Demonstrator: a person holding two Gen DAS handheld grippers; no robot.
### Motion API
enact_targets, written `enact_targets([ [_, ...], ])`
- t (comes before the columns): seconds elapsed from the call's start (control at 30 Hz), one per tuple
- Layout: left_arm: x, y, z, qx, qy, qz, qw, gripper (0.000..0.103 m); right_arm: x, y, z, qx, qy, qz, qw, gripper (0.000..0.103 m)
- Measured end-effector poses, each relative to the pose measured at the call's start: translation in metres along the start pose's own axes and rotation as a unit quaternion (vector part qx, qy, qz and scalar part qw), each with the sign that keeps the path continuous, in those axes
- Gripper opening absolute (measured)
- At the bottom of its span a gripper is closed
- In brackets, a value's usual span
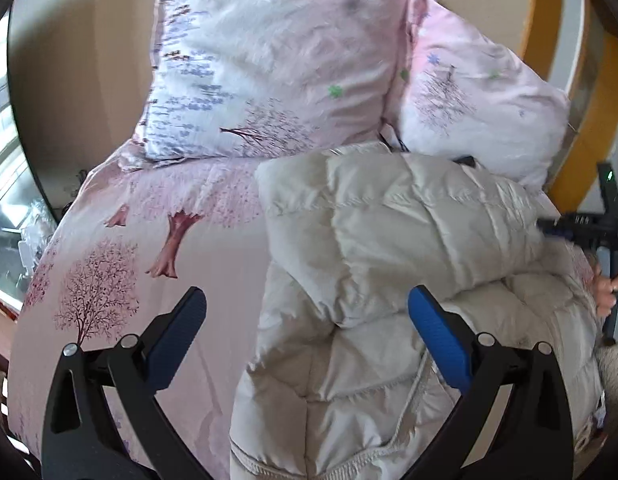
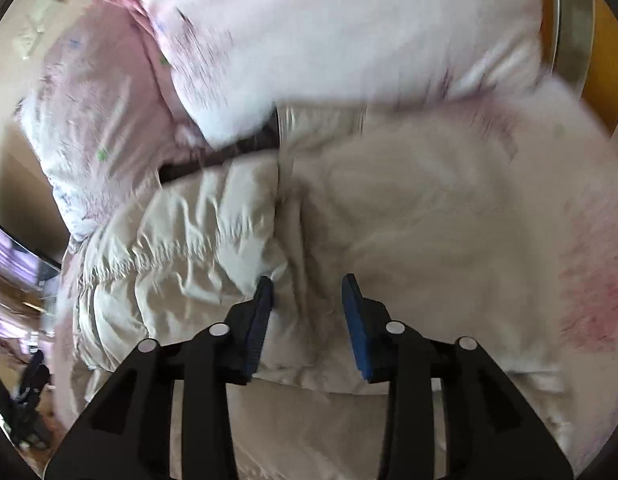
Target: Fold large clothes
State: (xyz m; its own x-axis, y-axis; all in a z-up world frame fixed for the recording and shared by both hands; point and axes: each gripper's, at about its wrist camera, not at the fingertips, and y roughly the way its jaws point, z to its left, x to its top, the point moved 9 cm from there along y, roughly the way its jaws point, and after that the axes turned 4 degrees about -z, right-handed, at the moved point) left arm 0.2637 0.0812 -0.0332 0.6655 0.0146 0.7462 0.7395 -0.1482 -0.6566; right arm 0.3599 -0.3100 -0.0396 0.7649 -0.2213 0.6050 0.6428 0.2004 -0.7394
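A cream quilted puffer jacket [image 1: 389, 240] lies on a bed covered by a pink sheet [image 1: 149, 248] printed with trees. My left gripper [image 1: 307, 294] hovers wide open over the jacket's left edge, one blue pad above the sheet and the other above the padding, gripping nothing. In the right wrist view, the jacket [image 2: 189, 240] fills the middle, blurred towards the right. My right gripper [image 2: 307, 280] stands partly open just over a fold of it. Its left pad is near the crease, and neither pad presses on the cloth.
Two pink-and-white pillows [image 1: 269, 60] [image 1: 481, 112] lean at the head of the bed, touching the jacket's far end. A person's hand [image 1: 605, 292] shows at the right edge beside a black device. A yellow wooden frame [image 1: 589, 100] stands behind and a window [image 1: 1, 120] on the left.
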Motion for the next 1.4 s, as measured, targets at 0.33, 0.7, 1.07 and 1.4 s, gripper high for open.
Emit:
enact_targets([
  [0.33,-0.016,0.015,-0.006,0.019,0.013,0.052,0.9984,0.101,-0.018,0.008,0.033,0.041,-0.08,0.037,0.995,0.013],
  [0.7,-0.027,0.012,0.002,0.025,0.016,0.049,0.9984,0.101,-0.034,0.051,0.01,0.05,-0.021,0.127,0.99,0.003],
  [1.07,-0.058,-0.031,0.04,-0.021,-0.052,0.067,0.9961,0.101,-0.041,-0.088,-0.088,0.09,0.059,0.023,0.994,0.069],
  [1.4,-0.104,-0.058,0.06,-0.083,-0.107,0.08,0.9876,0.101,-0.111,-0.123,-0.199,0.082,0.188,0.046,0.978,0.07],
])
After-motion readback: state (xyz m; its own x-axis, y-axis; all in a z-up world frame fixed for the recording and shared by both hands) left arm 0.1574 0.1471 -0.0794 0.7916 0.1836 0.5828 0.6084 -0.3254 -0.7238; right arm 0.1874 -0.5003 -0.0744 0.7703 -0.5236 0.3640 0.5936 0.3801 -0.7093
